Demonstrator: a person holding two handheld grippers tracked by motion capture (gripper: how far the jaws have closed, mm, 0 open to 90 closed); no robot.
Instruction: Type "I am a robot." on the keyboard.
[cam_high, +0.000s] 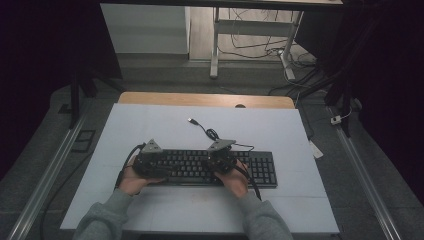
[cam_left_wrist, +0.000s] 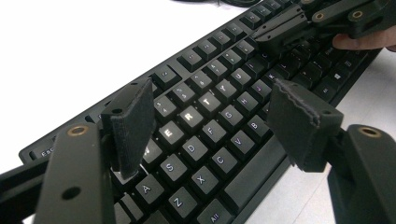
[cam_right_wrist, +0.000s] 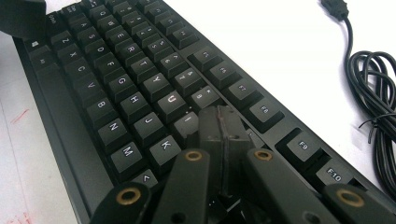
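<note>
Black backlit keyboard lies flat on the white surface, long edge toward the person, directly under both tongs.

Left tongs: jaws stand wide apart, nothing between the pads. They hang over the keyboard's letter block; in the left gripper view the keys E, R, T, D, F, G, C, V show in the gap between the two jaws. One finger sits low over the keys near Q and W; whether it touches a keycap I cannot tell. The other finger hangs over the front edge of the keyboard, by the space bar. In the high view the left tongs sit at the keyboard's left end, hand just below them.

Right tongs: jaws pressed flat together, holding nothing. The joined tips come down on the key row just beyond the K key, next to the I key; contact looks likely but the tips hide the keycap under them. U glows just ahead and to the left of the tips. In the high view the right tongs are over the keyboard's middle, hand at the near edge.

Beyond the right tongs, past the function row, the keyboard's cable lies coiled on the surface, its USB plug free and well apart from the keyboard.
</note>
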